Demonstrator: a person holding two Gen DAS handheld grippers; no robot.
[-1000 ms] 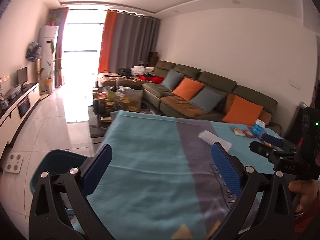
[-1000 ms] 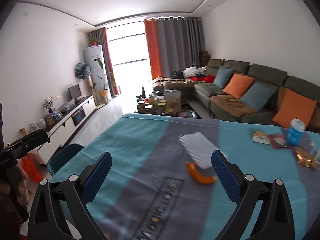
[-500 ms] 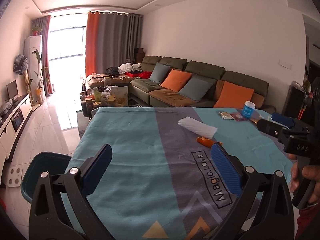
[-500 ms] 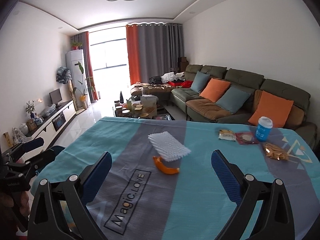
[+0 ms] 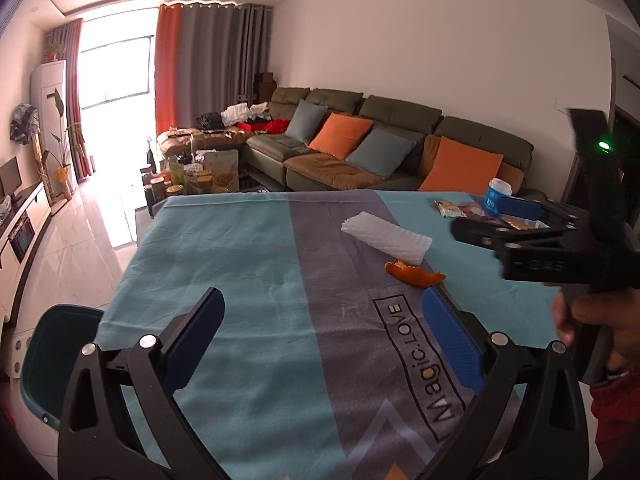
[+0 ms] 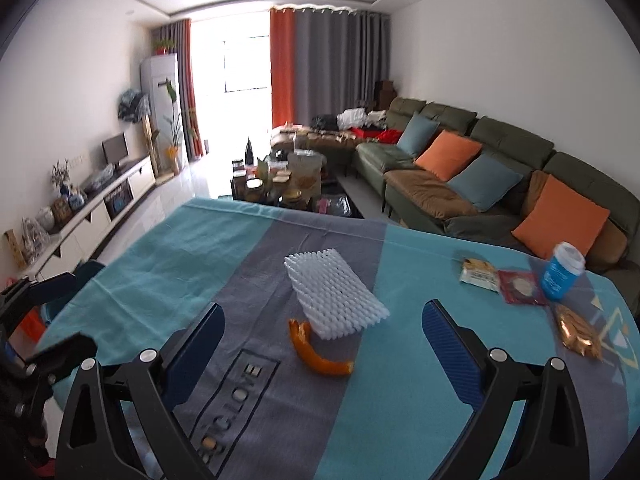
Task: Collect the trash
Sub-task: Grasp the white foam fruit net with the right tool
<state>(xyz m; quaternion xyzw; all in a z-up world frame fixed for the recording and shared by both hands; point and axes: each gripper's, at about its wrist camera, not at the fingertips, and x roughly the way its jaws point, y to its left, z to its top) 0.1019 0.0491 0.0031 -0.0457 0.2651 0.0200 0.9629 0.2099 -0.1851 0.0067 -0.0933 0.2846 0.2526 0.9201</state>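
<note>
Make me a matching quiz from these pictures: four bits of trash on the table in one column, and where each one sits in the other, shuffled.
Things:
1. white foam mesh fruit sleeve
2. curved orange peel strip
3. blue paper cup with white lid
4. crumpled gold foil wrapper

Places:
A. on the teal part, far right, nearer than the cup
B. on the grey stripe, by the sleeve's near end
C. far right, nearest the sofa
D. mid-table on the grey stripe

Pairs: 1-D, 2-B, 3-C, 4-A
</note>
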